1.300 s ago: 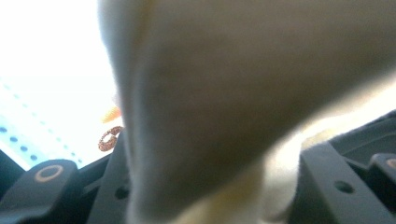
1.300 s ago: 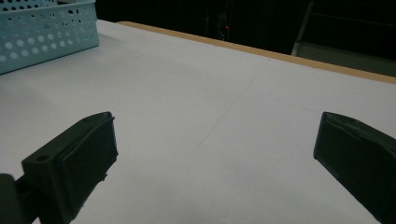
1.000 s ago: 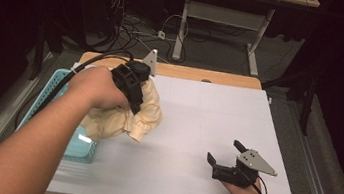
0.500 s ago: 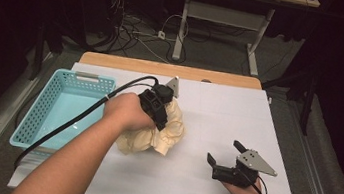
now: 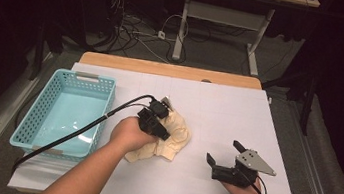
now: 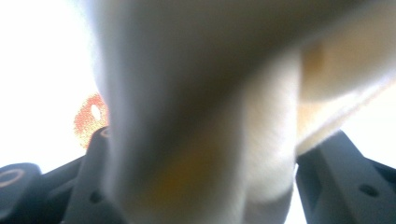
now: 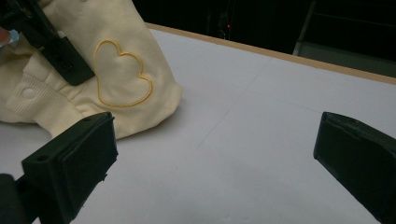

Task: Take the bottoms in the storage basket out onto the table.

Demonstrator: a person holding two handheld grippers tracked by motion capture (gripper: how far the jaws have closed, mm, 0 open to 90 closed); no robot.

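The left gripper [image 5: 162,122], clamped on the crumpled cream cotton garment with a yellow stitched heart [image 5: 170,138], has carried it out of the turquoise plastic basket [image 5: 38,130] onto the white table [image 5: 219,108], suggesting unloading, while the wide-open right gripper [image 5: 222,153] is waiting at the garment's four o'clock.

Table surface [image 5: 219,108]: white, covered across the top, faint grid lines seen on it.
Table edge [image 5: 163,68]: a light wooden strip is left exposed along the far side.
Floor [image 5: 142,37]: grey, dimly lit beyond the table.
Cables [image 5: 129,23]: a tangle is seen lying on the floor behind the table.
Desk frame [image 5: 220,17]: pale metal legs and a crossbar are seen at the back.
Surroundings: left dark on both sides.
Light: concentrated on the table.
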